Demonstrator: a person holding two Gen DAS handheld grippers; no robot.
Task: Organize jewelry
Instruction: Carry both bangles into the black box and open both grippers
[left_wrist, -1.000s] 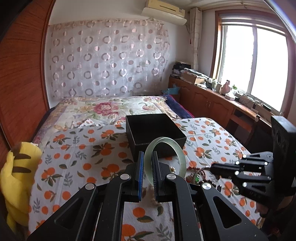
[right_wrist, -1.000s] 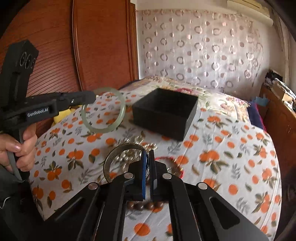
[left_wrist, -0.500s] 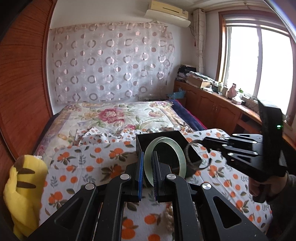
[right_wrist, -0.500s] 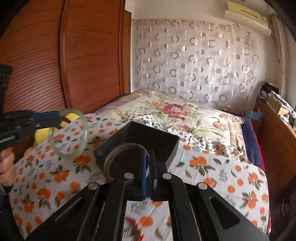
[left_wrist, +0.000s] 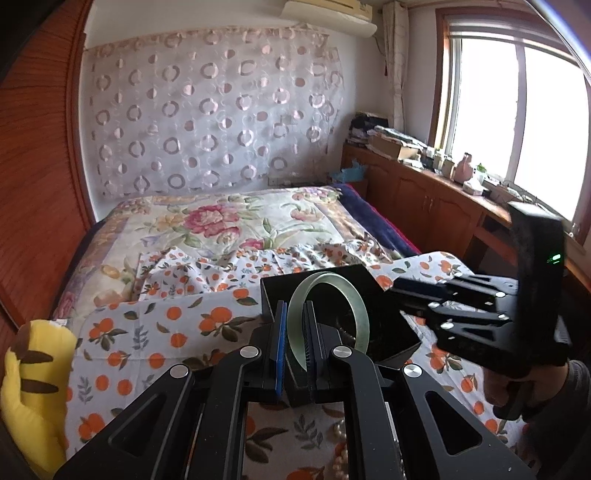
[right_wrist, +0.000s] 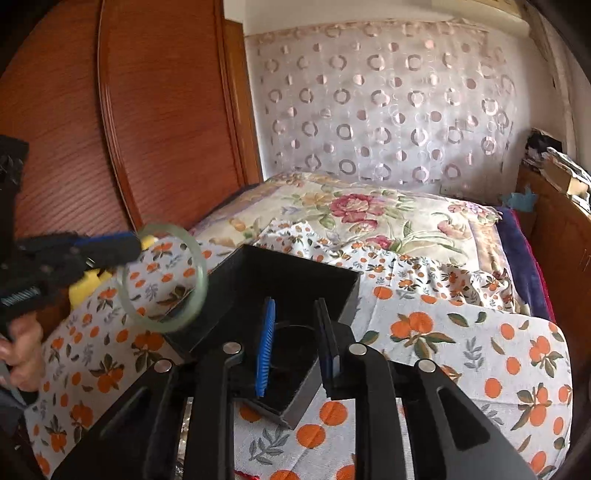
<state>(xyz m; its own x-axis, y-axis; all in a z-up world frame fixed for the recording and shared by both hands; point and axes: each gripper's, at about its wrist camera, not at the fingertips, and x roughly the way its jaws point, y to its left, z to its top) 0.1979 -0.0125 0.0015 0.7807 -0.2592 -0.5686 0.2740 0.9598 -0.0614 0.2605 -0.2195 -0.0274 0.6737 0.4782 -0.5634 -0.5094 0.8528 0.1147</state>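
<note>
My left gripper (left_wrist: 293, 325) is shut on a pale green jade bangle (left_wrist: 356, 299), which stands upright over the near edge of the black box (left_wrist: 388, 321). From the right wrist view that bangle (right_wrist: 199, 273) hangs beside the box's left rim (right_wrist: 295, 258), with the left gripper (right_wrist: 133, 245) clamped on it. My right gripper (right_wrist: 295, 332) sits over the box with its jaws opening. A dark metal bangle (right_wrist: 291, 325) lies loose inside the box between the parted fingers, and the pads do not touch it. The right gripper (left_wrist: 402, 295) reaches in from the right.
The box rests on an orange-print sheet (right_wrist: 461, 354) spread over a bed. Pearl beads (left_wrist: 341, 446) lie near the bottom edge. A yellow plush toy (left_wrist: 33, 369) sits at the left. A wooden wardrobe (right_wrist: 147, 129) stands left, cabinets (left_wrist: 424, 206) right.
Both grippers travelled from the jewelry pile forward to the black box. The right jaws parted and let the dark bangle drop into the box. The left still holds the green bangle.
</note>
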